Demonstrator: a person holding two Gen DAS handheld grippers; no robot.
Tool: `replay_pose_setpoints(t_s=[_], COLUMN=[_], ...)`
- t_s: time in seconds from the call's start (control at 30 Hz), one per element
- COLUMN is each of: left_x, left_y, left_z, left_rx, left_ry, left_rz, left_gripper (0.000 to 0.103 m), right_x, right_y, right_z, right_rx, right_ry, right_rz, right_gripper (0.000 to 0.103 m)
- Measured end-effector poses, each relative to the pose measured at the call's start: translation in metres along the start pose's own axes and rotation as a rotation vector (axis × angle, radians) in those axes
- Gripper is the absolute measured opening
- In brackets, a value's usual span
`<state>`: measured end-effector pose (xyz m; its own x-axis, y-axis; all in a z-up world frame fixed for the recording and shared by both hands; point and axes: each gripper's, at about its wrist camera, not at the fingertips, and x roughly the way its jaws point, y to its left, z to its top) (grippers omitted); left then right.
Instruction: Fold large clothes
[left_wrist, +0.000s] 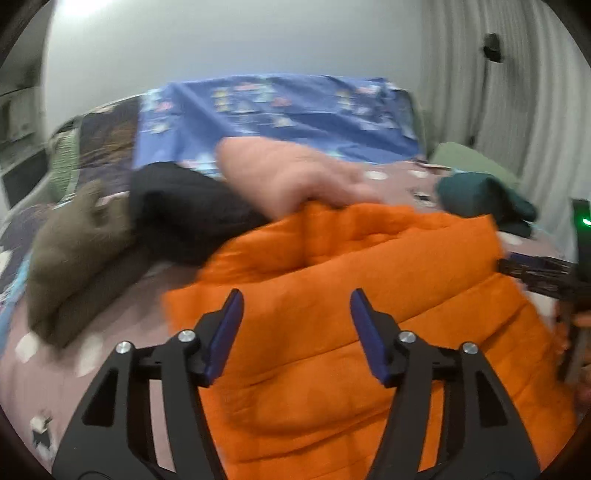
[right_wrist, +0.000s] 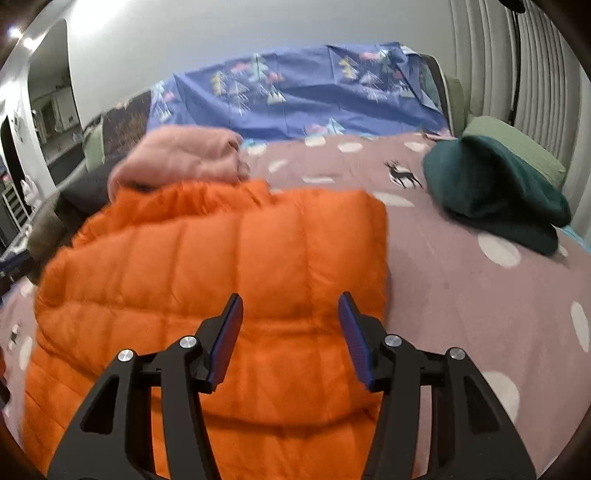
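An orange quilted puffer jacket (left_wrist: 332, 302) lies folded on the mauve bedspread (left_wrist: 110, 325); it also shows in the right wrist view (right_wrist: 221, 273). My left gripper (left_wrist: 295, 306) is open and empty, hovering over the jacket's left part. My right gripper (right_wrist: 290, 310) is open and empty over the jacket's right edge. The far end of the jacket rests against a pink garment (left_wrist: 280, 177), which also shows in the right wrist view (right_wrist: 181, 155).
A black garment (left_wrist: 177, 214) and an olive-brown one (left_wrist: 74, 251) lie left of the jacket. A dark green folded garment (right_wrist: 495, 192) sits at the right by a green pillow (right_wrist: 517, 144). A blue patterned sheet (right_wrist: 295, 96) covers the headboard. Dotted bedspread (right_wrist: 461, 277) lies right of the jacket.
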<state>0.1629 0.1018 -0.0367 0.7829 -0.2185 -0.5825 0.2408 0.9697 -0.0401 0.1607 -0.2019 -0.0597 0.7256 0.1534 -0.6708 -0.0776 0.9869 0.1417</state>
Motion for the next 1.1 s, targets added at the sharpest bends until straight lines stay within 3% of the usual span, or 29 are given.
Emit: replay_pose_setpoints(t_s=[0.07,0.17,0.23,0.5,0.7,0.83,0.93,1.1], left_x=[0.027,0.071,0.096,0.094,0.071,0.092,0.122,0.128], left_y=[-0.025,-0.043,-0.046,-0.040,-0.046,-0.053,-0.046,-0.044], left_z=[0.001,-0.015,-0.034,-0.036,-0.005,0.007,-0.010,-0.015], left_rx=[0.048,0.096,0.111,0.096,0.093,0.128,0.109,0.088], left_ry=[0.050,0.148,0.161,0.166,0.100,0.123,0.152,0.166], left_rz=[-0.022,-0.008,-0.012,-0.015,-0.047,-0.010,-0.021,-0.040], left_gripper=[0.065,0.071,0.073,0.074,0.074,0.080,0.087,0.088], right_x=[0.012,0.047,0.057,0.047,0.028,0.055,0.089,0.091], right_y=[0.007,0.012,0.007,0.005,0.018,0.013,0.003,0.001], right_z=[0.001,-0.018,-0.027,-0.023,0.010,0.022,0.002,0.002], right_rx=[-0.003,-0.070,-0.056,-0.052,-0.060,-0.049,-0.066,-0.050], right_ry=[0.014,0.092,0.106,0.092,0.024,0.045,0.081,0.085], right_rz=[-0.003,-0.117,-0.114,-0.119,-0.097,-0.130,-0.149,-0.145], right_gripper=[0.054,0.058,0.059,0.061,0.067,0.071,0.078,0.080])
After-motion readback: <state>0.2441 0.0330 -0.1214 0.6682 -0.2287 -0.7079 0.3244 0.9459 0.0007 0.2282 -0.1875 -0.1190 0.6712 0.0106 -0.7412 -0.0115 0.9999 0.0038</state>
